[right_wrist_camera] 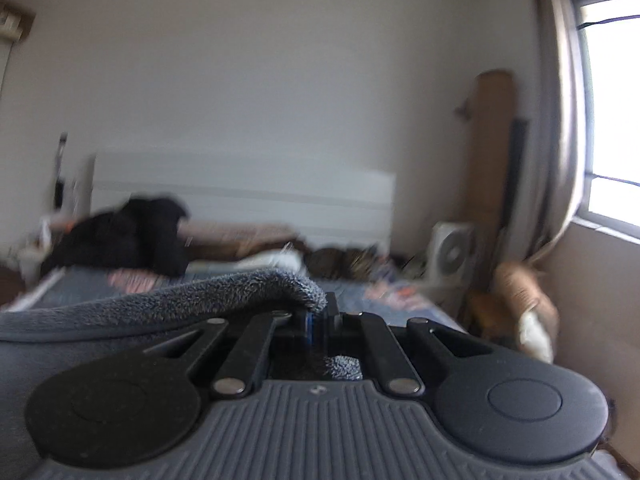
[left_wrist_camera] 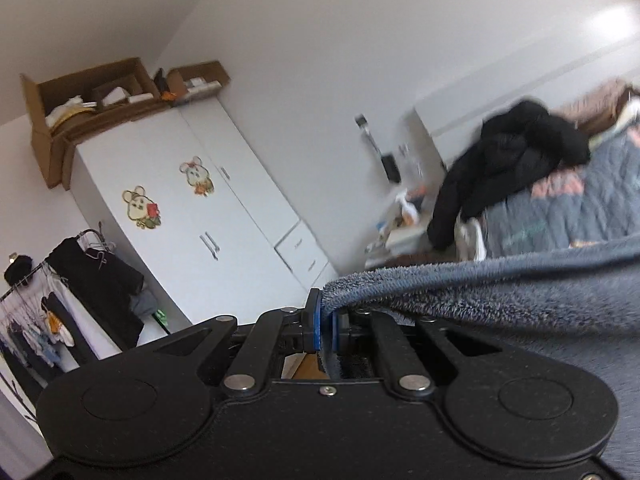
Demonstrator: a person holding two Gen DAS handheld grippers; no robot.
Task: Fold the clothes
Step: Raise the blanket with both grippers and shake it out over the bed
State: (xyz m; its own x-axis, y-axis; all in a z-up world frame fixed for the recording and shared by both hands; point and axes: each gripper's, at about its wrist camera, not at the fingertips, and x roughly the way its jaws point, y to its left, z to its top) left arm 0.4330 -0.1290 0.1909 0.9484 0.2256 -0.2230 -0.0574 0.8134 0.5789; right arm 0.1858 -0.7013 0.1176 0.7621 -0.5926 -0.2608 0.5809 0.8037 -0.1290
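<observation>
A fuzzy blue-grey garment [left_wrist_camera: 500, 292] stretches to the right from my left gripper [left_wrist_camera: 326, 320], whose blue pads are shut on its corner edge. In the right wrist view the same fuzzy garment [right_wrist_camera: 160, 300] runs off to the left, and my right gripper [right_wrist_camera: 318, 322] is shut on its other corner. The cloth hangs between the two grippers above a bed; its lower part is hidden below both views.
A bed with a blue quilt [left_wrist_camera: 560, 208] [right_wrist_camera: 80, 284] carries a black jacket [left_wrist_camera: 516, 160] [right_wrist_camera: 124, 236] near the white headboard [right_wrist_camera: 240, 196]. A white wardrobe [left_wrist_camera: 192, 208] with cardboard boxes [left_wrist_camera: 92, 100] on top and a clothes rack [left_wrist_camera: 60, 292] stand left. A window [right_wrist_camera: 612, 112], a fan [right_wrist_camera: 450, 252] and bags stand right.
</observation>
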